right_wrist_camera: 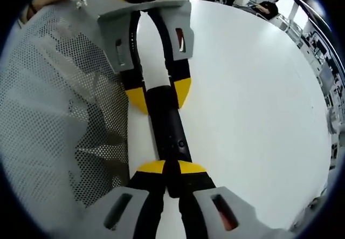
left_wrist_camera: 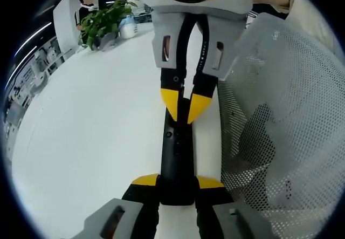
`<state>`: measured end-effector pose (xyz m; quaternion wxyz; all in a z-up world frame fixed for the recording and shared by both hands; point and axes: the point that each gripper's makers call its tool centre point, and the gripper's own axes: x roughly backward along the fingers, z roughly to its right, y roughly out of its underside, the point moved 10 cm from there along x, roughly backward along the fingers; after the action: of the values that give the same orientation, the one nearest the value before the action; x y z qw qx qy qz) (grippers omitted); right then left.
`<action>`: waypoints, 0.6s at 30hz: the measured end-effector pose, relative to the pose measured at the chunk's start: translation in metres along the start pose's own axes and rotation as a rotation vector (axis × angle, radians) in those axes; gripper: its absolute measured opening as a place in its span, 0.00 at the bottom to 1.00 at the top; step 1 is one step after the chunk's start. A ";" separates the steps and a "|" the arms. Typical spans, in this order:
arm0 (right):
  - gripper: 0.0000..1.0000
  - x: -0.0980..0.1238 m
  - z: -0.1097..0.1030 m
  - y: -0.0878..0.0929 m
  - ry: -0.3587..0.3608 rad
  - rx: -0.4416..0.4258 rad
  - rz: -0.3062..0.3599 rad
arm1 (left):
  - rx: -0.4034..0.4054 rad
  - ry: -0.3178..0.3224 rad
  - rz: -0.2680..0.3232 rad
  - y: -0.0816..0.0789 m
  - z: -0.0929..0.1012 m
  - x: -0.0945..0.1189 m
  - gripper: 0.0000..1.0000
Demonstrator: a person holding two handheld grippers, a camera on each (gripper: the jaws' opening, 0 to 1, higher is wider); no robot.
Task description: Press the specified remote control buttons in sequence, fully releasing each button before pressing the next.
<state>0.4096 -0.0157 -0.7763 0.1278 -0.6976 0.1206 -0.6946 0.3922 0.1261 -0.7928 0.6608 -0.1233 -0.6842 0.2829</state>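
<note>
Remote control [left_wrist_camera: 176,158], black and slim, lies on the white tabletop [left_wrist_camera: 97,142] with left gripper [left_wrist_camera: 177,188] jaws clamping 1 end, right gripper [right_wrist_camera: 167,171] jaws pinched shut on the other.

No legible text, brand, number or sign appears; the remote control [left_wrist_camera: 176,158] bears small buttons whose markings cannot be read.

Each tool is built of grey housings carrying black arms that end in yellow tips: the left tool [left_wrist_camera: 177,188], the right tool [right_wrist_camera: 171,169]. Red-lined slots are set into the grey housings.
</note>
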 end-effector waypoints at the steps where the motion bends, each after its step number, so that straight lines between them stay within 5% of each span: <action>1: 0.05 0.000 0.000 0.000 0.000 0.024 -0.009 | 0.000 0.000 0.000 0.000 0.000 0.000 0.25; 7: 0.05 0.000 0.002 0.001 -0.006 0.018 -0.007 | -0.003 0.000 -0.002 0.000 0.000 0.000 0.25; 18: 0.04 0.001 0.000 0.011 0.018 -0.142 0.103 | -0.003 -0.002 -0.007 -0.001 0.000 0.000 0.25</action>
<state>0.4102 -0.0268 -0.7791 0.1127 -0.6914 0.2064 -0.6831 0.3921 0.1253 -0.7927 0.6610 -0.1216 -0.6857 0.2794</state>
